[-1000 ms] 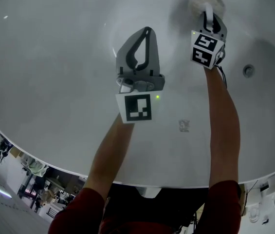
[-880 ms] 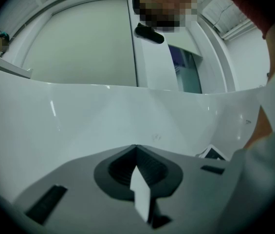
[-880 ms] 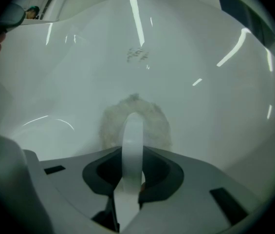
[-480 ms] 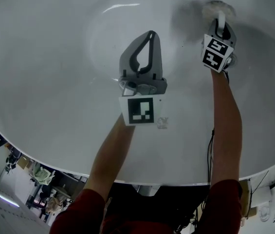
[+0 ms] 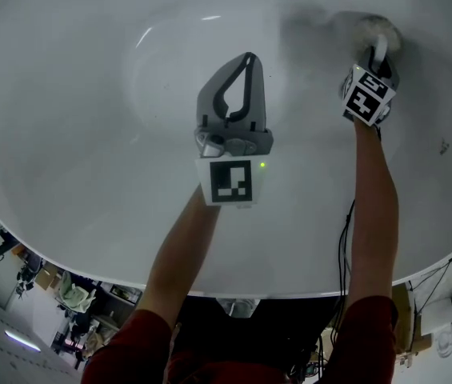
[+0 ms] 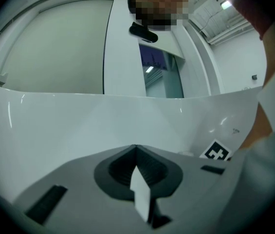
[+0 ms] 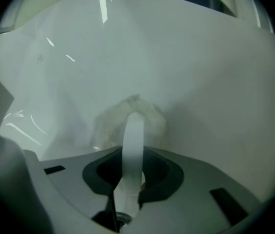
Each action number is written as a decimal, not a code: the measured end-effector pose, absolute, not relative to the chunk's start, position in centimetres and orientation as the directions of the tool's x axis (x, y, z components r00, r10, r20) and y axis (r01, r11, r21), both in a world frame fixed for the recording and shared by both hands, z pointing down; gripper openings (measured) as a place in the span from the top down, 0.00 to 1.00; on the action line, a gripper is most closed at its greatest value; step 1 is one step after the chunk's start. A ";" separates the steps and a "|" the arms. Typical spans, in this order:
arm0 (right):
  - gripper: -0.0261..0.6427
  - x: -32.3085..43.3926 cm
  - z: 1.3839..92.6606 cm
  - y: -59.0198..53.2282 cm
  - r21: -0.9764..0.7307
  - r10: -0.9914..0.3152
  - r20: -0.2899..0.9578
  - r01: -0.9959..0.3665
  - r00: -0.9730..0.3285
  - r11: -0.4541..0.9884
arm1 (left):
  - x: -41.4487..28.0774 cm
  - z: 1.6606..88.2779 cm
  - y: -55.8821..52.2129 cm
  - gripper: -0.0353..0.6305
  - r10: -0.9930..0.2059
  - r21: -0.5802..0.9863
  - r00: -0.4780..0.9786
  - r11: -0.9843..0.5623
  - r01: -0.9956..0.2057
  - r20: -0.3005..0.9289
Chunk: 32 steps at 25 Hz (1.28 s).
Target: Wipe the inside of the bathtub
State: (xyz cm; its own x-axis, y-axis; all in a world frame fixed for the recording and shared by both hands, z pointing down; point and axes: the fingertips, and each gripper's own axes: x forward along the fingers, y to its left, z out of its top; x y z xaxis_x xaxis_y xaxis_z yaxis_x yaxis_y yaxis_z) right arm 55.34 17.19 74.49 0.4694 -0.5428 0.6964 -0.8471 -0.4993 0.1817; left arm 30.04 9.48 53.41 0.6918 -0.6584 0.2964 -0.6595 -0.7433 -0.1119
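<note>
Two tools are inside the white bathtub (image 5: 90, 134), each held at the end of a bare forearm with a red sleeve at the elbow. Left tool (image 5: 247, 56): jaws closed tip to tip with nothing between them. It hangs above the tub's curved wall and I cannot confirm any contact with it. Its marker cube (image 5: 232, 181) sits behind the jaws, toward the person, with a small green light (image 5: 262, 165) lit just beside the cube's upper right corner. Right tool (image 5: 379, 45): well apart from the left tool, off to its right and reaching further from the person. Its jaws are clamped on a narrow white handle (image 7: 133, 140) that runs upright between them and arches forward past the tips. Directly ahead of those tips the handle ends in a fluffy off-white pad (image 7: 130, 115), which is pressed against the tub's inner wall. A soft grey shadow lies on the wall round the pad. The right tool's marker cube (image 5: 366, 96) sits just behind the jaws, tilted. A dark cable (image 5: 343, 242) hangs along the right forearm below that tool. Beyond the tub's near rim, behind both tools, a cluttered room shows, too small to itemise.
</note>
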 end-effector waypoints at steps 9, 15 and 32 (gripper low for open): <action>0.82 55.3 73.9 17.1 0.192 -0.538 0.700 -0.849 0.470 -0.493 | 30.6 52.6 10.1 0.92 -0.638 -0.138 0.704 -0.763 -0.631 0.313; 0.82 55.7 73.3 16.8 0.207 -0.521 0.710 -0.848 0.474 -0.488 | 30.3 51.2 9.3 0.92 -0.647 -0.131 0.703 -0.756 -0.641 0.297; 0.82 54.8 69.0 17.7 0.270 -0.506 0.711 -0.853 0.489 -0.446 | 28.3 47.2 9.0 0.92 -0.656 -0.098 0.698 -0.745 -0.660 0.287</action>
